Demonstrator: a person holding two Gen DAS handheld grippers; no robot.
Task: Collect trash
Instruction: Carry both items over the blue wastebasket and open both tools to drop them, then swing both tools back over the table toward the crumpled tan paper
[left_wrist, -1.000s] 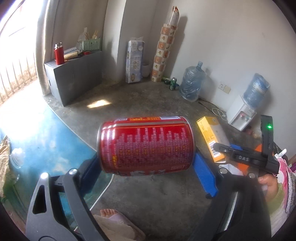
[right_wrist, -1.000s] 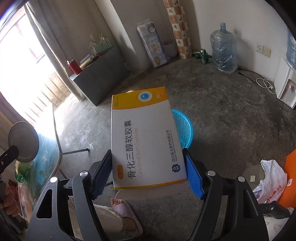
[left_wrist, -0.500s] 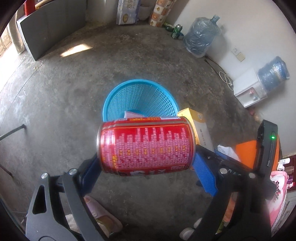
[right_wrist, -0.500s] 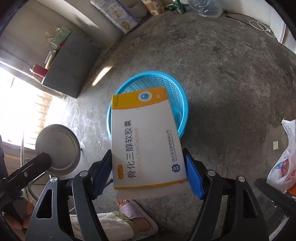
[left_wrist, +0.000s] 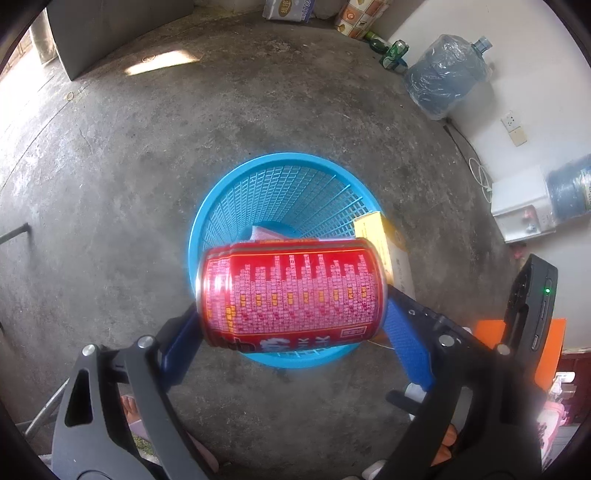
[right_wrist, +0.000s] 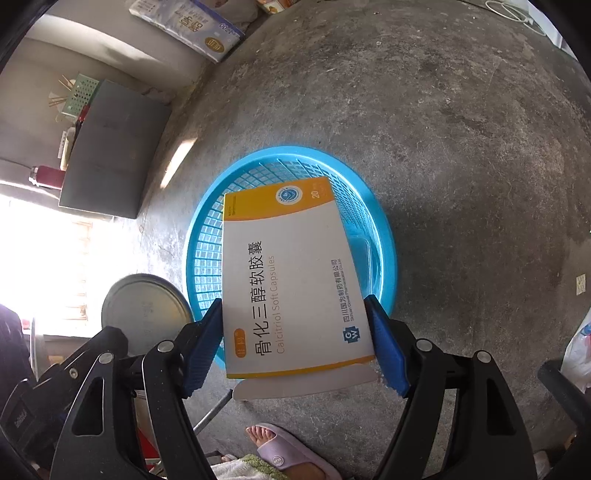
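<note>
Both clamped betw jaws, can (left_wrist: 291, 291) sideways, box (right_wrist: 291, 280) lengthwise, over basket (left_wrist: 221, 206)

Daylight blown out left of basket (right_wrist: 388, 236); sun patch on floor (left_wrist: 110, 184) beyond it; sharp, fisheye-bent, dark corners.

red can (left_wrist: 291, 291) – pink lettering, blue lattice basket (left_wrist: 280, 184), white-and-orange box (right_wrist: 291, 280), grey floor (left_wrist: 110, 184)

Each gripper, the left gripper (left_wrist: 291, 325) and the right gripper (right_wrist: 295, 343), is built from black angular arms pierced by triangular cut-outs and fastened with round silver screws, ribbed blue pads (right_wrist: 201, 350) are fitted to the fingers, and a pale lilac slipper (right_wrist: 291, 456) is worn.
</note>
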